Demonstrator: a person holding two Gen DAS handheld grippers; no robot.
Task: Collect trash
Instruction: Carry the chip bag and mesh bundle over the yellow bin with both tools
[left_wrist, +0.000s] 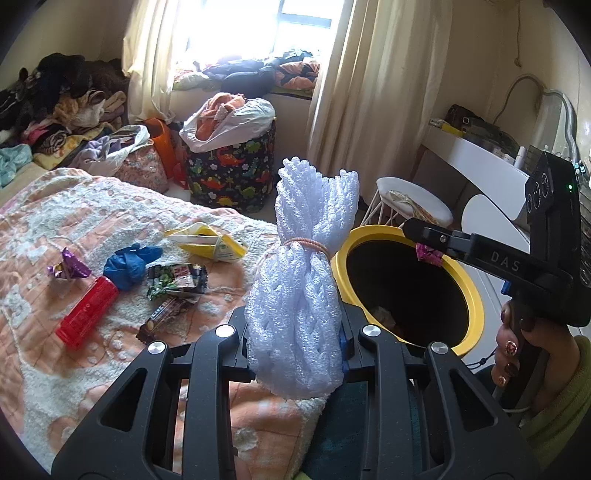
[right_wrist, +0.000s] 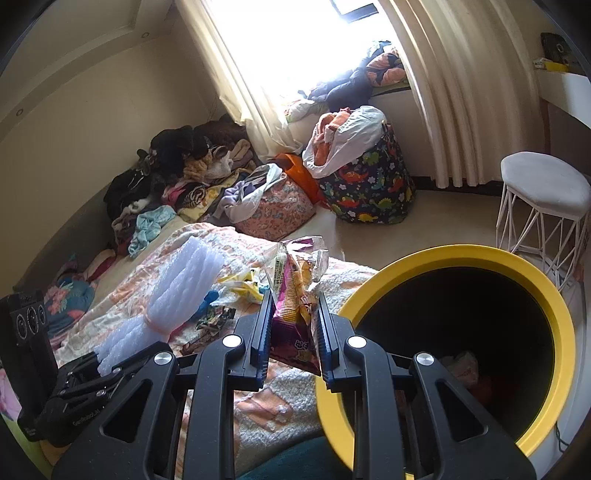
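Note:
My left gripper (left_wrist: 295, 332) is shut on a white foam net bundle (left_wrist: 306, 266) tied with an orange band, held upright above the bed's edge. The bundle (right_wrist: 177, 291) and left gripper (right_wrist: 99, 363) also show at lower left in the right wrist view. My right gripper (right_wrist: 293, 306) is shut on a purple snack wrapper (right_wrist: 295, 295), beside the yellow-rimmed bin (right_wrist: 554, 295). In the left wrist view the right gripper (left_wrist: 417, 240) holds the wrapper (left_wrist: 428, 254) over the bin's rim (left_wrist: 476, 306). A red tube (left_wrist: 86, 312), blue glove (left_wrist: 127, 264), yellow packet (left_wrist: 208, 242) and other wrappers lie on the bed.
The bin holds some trash at its bottom. A dinosaur-print basket (left_wrist: 232, 166) stuffed with clothes stands on the floor by the window. A white stool (right_wrist: 543, 192) is behind the bin, a white desk (left_wrist: 480, 155) to the right. Clothes are piled along the far wall.

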